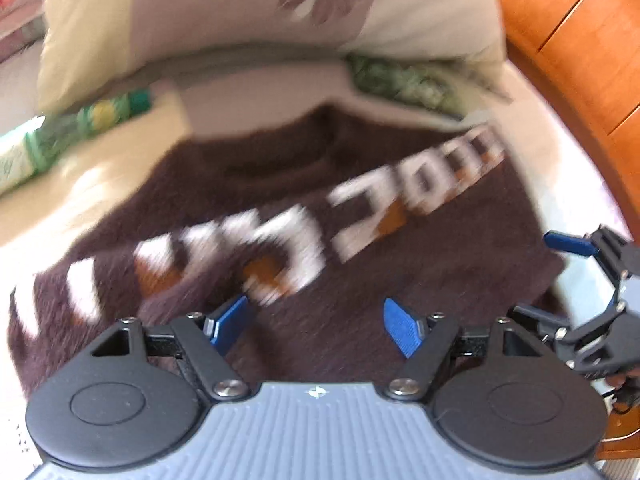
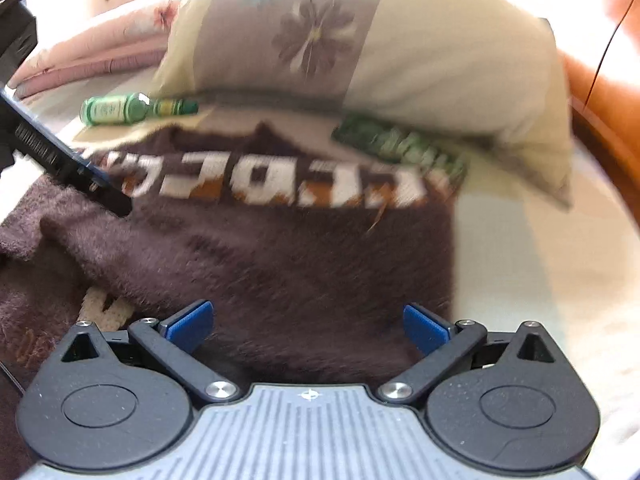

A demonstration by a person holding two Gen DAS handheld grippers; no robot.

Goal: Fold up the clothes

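A dark brown sweater (image 1: 280,240) (white lettering across it) lies on the bed (image 2: 540,260). The left tool (image 1: 320,326) and the right tool (image 2: 308,326) both hover over it, jaws spread and empty.

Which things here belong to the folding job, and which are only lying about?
Belong to the job:
- brown sweater
- left gripper
- right gripper

Lying about:
- pillow
- green bottle
- green packet

Two close wrist views steeply down over one shared sweater (image 1: 304,216) (pillow (image 2: 360,40) beyond)
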